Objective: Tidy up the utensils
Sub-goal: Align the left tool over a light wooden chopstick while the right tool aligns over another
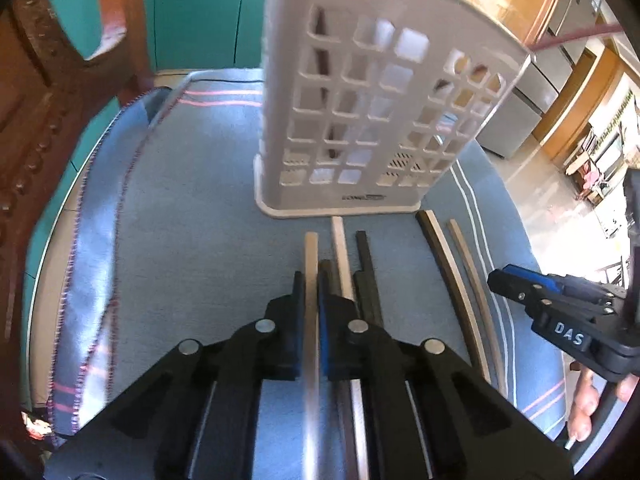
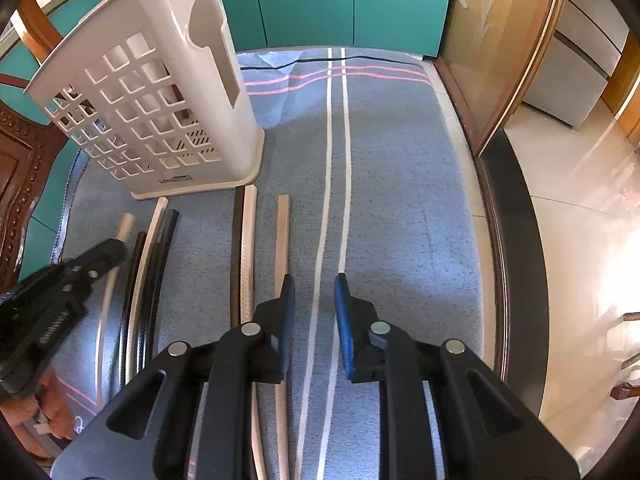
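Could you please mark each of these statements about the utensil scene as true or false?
1. The left gripper is shut on a pale stick. True.
2. The white holder lies on its side. False: it stands upright on the blue cloth.
3. The right gripper holds a black stick. False: nothing is between its fingers.
4. The holder's wall has square holes. True.
5. All sticks are already in the holder. False: several lie on the cloth in front of it.

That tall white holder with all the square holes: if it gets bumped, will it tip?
Possibly. The white holder stands tall on a narrow base, and its perforated plastic walls suggest it is light. The soft blue cloth under it may also give unsteady footing.
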`<state>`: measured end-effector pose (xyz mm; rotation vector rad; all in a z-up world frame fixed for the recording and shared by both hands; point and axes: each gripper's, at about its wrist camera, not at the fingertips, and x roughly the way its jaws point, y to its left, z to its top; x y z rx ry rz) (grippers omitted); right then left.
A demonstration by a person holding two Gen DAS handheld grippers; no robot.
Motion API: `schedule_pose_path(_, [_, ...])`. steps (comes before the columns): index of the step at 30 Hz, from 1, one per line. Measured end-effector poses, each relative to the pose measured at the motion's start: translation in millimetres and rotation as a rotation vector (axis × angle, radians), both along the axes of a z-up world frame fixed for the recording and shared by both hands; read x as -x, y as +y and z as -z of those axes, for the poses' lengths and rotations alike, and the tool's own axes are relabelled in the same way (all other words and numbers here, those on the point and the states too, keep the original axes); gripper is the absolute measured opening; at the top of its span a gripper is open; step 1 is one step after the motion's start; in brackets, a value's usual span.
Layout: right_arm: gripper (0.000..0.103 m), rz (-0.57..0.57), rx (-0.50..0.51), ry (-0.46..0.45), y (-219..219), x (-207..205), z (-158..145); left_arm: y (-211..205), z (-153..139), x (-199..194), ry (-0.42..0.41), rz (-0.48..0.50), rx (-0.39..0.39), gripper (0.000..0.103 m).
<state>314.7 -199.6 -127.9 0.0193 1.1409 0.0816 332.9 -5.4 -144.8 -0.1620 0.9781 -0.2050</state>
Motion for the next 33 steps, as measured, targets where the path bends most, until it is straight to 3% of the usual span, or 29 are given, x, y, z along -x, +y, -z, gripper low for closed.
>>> schedule_pose_path(7, [0.021,-0.023,0.054,-0.019,15.6,-1.9,5.8,12.3,5.3,-4.1,0.047,-0.049,-0.042,0.008])
schedule_pose_path(10, [0.021,-0.028,0.072,-0.026,18.9,-2.1,5.7,11.8,8.5,-1.9,0.06,-0.049,-0.064,0.02])
schedule_pose_path(15, [0.021,-0.045,0.047,-0.015,17.9,-0.3,4.8,10.2,9.4,5.4,0.08,-0.031,-0.09,0.026])
schedule_pose_path(25, [0.022,-0.079,0.06,0.001,27.2,0.8,12.9,-10.9,7.6,20.6,0.059,-0.013,-0.182,0.03])
schedule_pose_path(33, [0.025,-0.084,0.084,-0.01,35.9,1.7,15.2,-20.2,5.2,30.2,0.05,-0.003,-0.207,0.036])
